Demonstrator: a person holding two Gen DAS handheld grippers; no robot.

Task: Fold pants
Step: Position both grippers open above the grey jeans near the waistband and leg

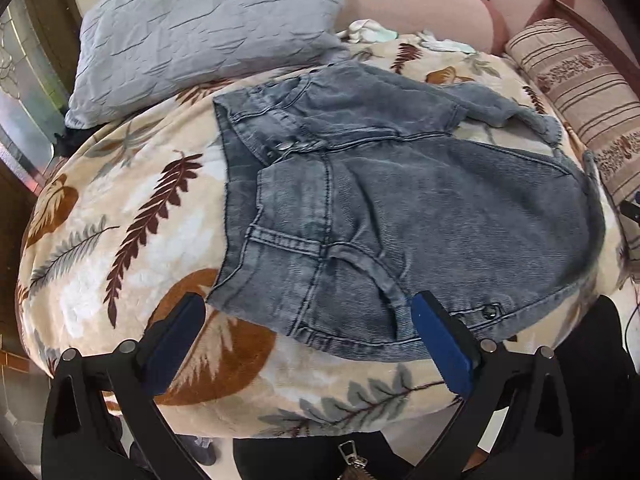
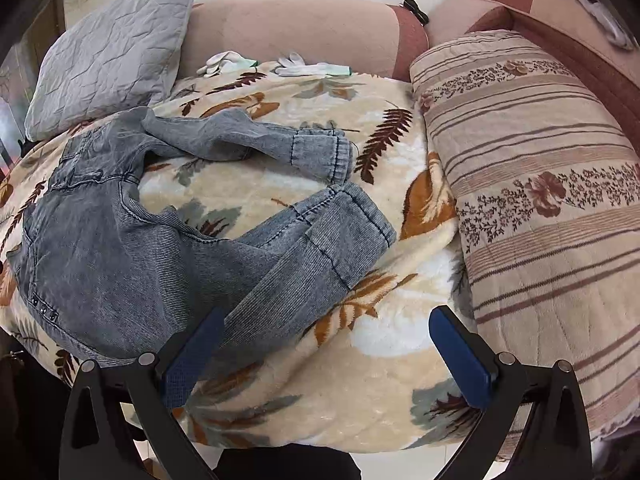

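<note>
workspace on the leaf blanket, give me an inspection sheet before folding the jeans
surface: leaf-print blanket spread over a pink sofa.
job's things: grey denim pants lying unfolded, legs spread apart, waistband toward the left gripper.
clutter: grey pillow at the back left; white gloves at the blanket's far edge; striped floral quilt along the right side.
grippers: left gripper jaws open, straddling the waist edge, holding nothing; right gripper jaws open, beside the near leg, holding nothing.
cables: nothing seen for certain.
surroundings: a glass door at the far left.
</note>
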